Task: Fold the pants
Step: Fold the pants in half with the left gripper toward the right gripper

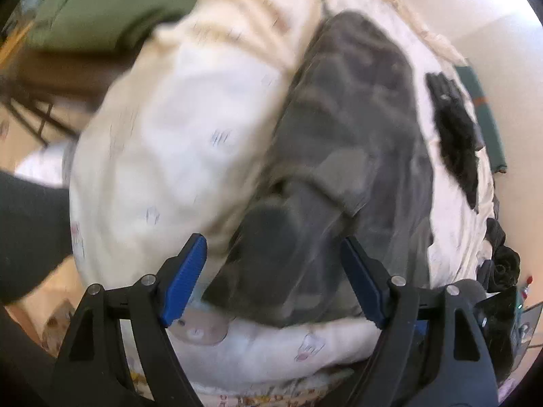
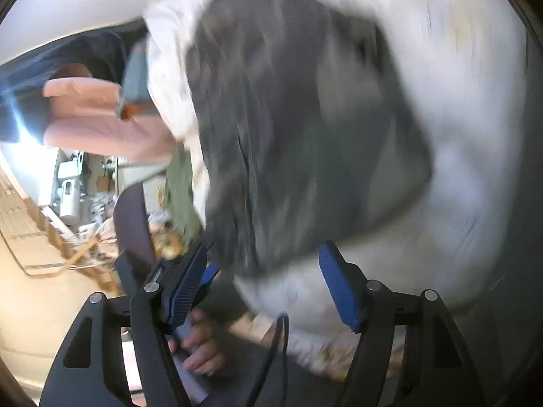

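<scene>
One pair of grey pants (image 1: 349,142) lay on a white printed bedcover (image 1: 176,142), running from the upper centre of the left wrist frame down to the bottom centre. Both frames were motion-blurred.

Left gripper (image 1: 273,281): jaws stood apart, two blue pads, nothing pinched; the near end of the pants showed in the gap, and contact could not be judged.

Right gripper (image 2: 263,281): jaws apart, two blue pads, nothing clamped. In this frame the pants (image 2: 305,129) filled the centre, their lower edge just above the pads.

One hand (image 2: 200,346) showed at lower left of the right wrist frame, wrapped on the other gripper's handle.

Other items, one each: black garment (image 1: 454,135) at right of the left frame; green cloth (image 1: 112,10) at upper left; pink cushion (image 2: 98,118) at left of the right frame.
</scene>
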The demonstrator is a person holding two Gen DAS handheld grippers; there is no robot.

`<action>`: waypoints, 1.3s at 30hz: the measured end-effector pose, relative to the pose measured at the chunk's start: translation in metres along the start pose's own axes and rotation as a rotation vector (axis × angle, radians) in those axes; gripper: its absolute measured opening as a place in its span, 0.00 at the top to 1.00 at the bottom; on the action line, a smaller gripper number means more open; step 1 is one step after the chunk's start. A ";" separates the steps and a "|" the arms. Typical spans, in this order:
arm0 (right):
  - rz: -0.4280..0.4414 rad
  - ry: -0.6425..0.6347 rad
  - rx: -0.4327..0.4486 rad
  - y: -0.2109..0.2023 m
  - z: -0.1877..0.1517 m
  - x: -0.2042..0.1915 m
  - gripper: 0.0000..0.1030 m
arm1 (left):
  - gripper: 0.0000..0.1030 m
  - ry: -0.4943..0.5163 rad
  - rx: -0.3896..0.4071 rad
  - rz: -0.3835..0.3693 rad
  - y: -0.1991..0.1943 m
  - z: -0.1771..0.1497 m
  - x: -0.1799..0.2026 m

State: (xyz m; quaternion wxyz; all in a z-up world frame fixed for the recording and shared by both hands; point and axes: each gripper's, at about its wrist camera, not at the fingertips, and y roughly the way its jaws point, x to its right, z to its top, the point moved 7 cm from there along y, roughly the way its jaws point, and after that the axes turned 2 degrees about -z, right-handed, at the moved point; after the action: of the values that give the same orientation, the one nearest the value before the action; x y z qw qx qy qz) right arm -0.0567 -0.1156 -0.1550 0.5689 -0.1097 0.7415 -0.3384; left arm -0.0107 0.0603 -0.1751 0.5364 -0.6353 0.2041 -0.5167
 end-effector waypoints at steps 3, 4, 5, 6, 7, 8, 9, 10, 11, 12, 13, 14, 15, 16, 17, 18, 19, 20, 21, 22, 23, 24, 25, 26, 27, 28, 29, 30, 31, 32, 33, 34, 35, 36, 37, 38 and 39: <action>-0.012 0.021 -0.051 0.031 -0.011 0.010 0.31 | 0.24 -0.050 -0.082 0.008 0.021 -0.010 -0.007; -0.019 0.025 -0.038 0.033 -0.009 0.014 0.31 | 0.24 -0.056 -0.095 -0.001 0.024 -0.012 -0.005; -0.017 0.033 -0.013 0.034 -0.004 0.016 0.31 | 0.24 -0.048 -0.106 -0.006 0.027 -0.014 -0.003; -0.014 0.049 0.015 0.032 0.003 0.019 0.31 | 0.24 -0.031 -0.108 -0.001 0.028 -0.014 0.001; -0.009 0.061 0.046 0.028 0.011 0.020 0.31 | 0.24 0.006 -0.111 0.005 0.031 -0.016 0.006; -0.017 0.059 0.086 0.024 0.019 0.022 0.31 | 0.26 0.029 -0.113 0.016 0.033 -0.017 0.010; -0.045 0.055 0.131 0.018 0.026 0.023 0.31 | 0.26 0.040 -0.110 0.021 0.032 -0.018 0.011; -0.085 0.064 0.182 0.013 0.036 0.028 0.31 | 0.27 0.048 -0.105 0.015 0.033 -0.019 0.013; -0.097 0.077 0.206 0.011 0.039 0.032 0.32 | 0.36 0.048 -0.093 -0.001 0.032 -0.017 0.015; -0.094 0.102 0.226 0.009 0.044 0.038 0.33 | 0.39 0.048 -0.086 -0.006 0.031 -0.016 0.014; -0.099 0.113 0.231 0.010 0.046 0.041 0.34 | 0.45 0.049 -0.079 -0.005 0.030 -0.014 0.015; -0.108 0.108 0.237 0.009 0.046 0.041 0.34 | 0.48 0.051 -0.072 -0.003 0.029 -0.013 0.015; -0.116 0.097 0.241 0.009 0.048 0.040 0.34 | 0.51 0.055 -0.070 -0.001 0.028 -0.012 0.016; -0.129 0.073 0.252 0.007 0.047 0.038 0.34 | 0.56 0.063 -0.064 0.004 0.026 -0.012 0.017; -0.136 0.059 0.258 0.007 0.047 0.038 0.34 | 0.61 0.082 -0.056 0.011 0.025 -0.012 0.020; -0.137 0.056 0.257 0.008 0.047 0.039 0.34 | 0.63 0.100 -0.051 0.018 0.024 -0.011 0.022; -0.137 0.059 0.255 0.009 0.048 0.040 0.34 | 0.66 0.122 -0.046 0.025 0.022 -0.012 0.023; -0.137 0.055 0.257 0.009 0.048 0.039 0.34 | 0.68 0.134 -0.038 0.029 0.020 -0.011 0.025; -0.144 0.044 0.255 0.011 0.048 0.038 0.34 | 0.69 0.137 -0.037 0.029 0.019 -0.011 0.024; -0.157 0.029 0.258 0.011 0.048 0.037 0.43 | 0.70 0.142 -0.038 0.030 0.019 -0.011 0.024; -0.179 0.011 0.267 0.008 0.047 0.035 0.50 | 0.71 0.142 -0.036 0.027 0.017 -0.011 0.024; -0.205 -0.007 0.280 0.005 0.047 0.035 0.69 | 0.71 0.141 -0.034 0.021 0.015 -0.011 0.022; -0.245 -0.026 0.298 0.002 0.047 0.035 0.77 | 0.72 0.145 -0.028 0.016 0.013 -0.011 0.023; -0.238 -0.028 0.300 0.002 0.048 0.033 0.79 | 0.72 0.150 -0.022 0.011 0.010 -0.011 0.024; -0.237 -0.038 0.310 0.000 0.048 0.031 0.87 | 0.72 0.155 -0.015 0.003 0.007 -0.011 0.026; -0.245 -0.054 0.314 0.000 0.048 0.028 0.90 | 0.72 0.160 -0.012 -0.001 0.005 -0.012 0.028; -0.245 -0.055 0.313 -0.002 0.045 0.026 0.91 | 0.72 0.175 -0.008 0.000 0.002 -0.013 0.029; -0.229 -0.040 0.313 -0.007 0.041 0.023 0.93 | 0.73 0.195 -0.017 0.020 -0.001 -0.016 0.029; -0.229 -0.051 0.323 -0.011 0.038 0.019 0.96 | 0.73 0.210 -0.030 0.032 -0.002 -0.020 0.029; -0.244 -0.078 0.341 -0.016 0.035 0.015 0.97 | 0.73 0.230 -0.041 0.031 -0.004 -0.025 0.030; -0.257 -0.097 0.352 -0.020 0.033 0.013 0.97 | 0.73 0.247 -0.044 0.029 -0.005 -0.028 0.031; -0.272 -0.096 0.343 -0.019 0.033 0.016 0.97 | 0.73 0.249 -0.041 0.033 -0.004 -0.028 0.031; -0.282 -0.070 0.323 -0.015 0.037 0.023 0.97 | 0.72 0.244 -0.043 0.039 -0.001 -0.027 0.031; -0.281 -0.037 0.297 -0.010 0.039 0.029 0.97 | 0.72 0.228 -0.047 0.046 0.002 -0.024 0.029; -0.273 -0.004 0.277 -0.006 0.041 0.034 0.91 | 0.70 0.193 -0.059 0.048 0.005 -0.022 0.025; -0.265 0.011 0.269 -0.005 0.041 0.035 0.90 | 0.67 0.167 -0.070 0.049 0.008 -0.021 0.021; -0.248 0.031 0.255 -0.004 0.039 0.036 0.83 | 0.63 0.138 -0.076 0.041 0.009 -0.021 0.017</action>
State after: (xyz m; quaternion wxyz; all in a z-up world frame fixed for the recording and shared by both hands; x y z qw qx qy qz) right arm -0.0331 -0.1527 -0.1850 0.5207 -0.1219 0.6821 -0.4988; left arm -0.0194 0.0331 -0.1782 0.5070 -0.6138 0.2728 -0.5401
